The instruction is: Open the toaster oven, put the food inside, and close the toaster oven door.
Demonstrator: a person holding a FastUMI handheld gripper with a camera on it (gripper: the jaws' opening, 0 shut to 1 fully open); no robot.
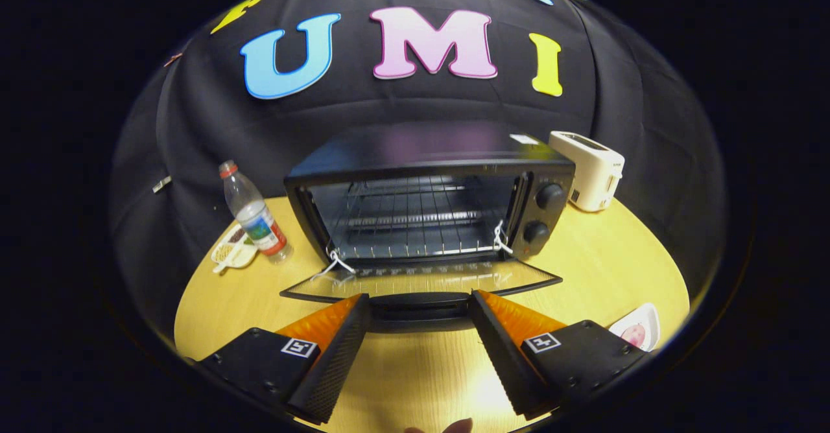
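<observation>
My gripper (420, 303) is spread wide with nothing between its fingers; the handle (420, 304) of the toaster oven door (421, 280) sits in the gap between the tips, and I cannot tell whether either tip touches it. The door is folded down flat toward me, and two white cords (500, 237) run from its corners up to the oven frame. The toaster oven (428, 190) stands open just beyond, its wire rack (408, 222) bare, two dark knobs (549, 196) stacked on its right panel. A small white label on its top is too small to read.

On the wooden table (603, 271), a clear water bottle (254, 216) with a red cap leans left of the oven; its label is unreadable. Beside it lies a small dish (230, 251) with food. A white toaster (589, 168) stands behind the oven's right corner. Another dish (639, 326) with something pink sits right of my right finger.
</observation>
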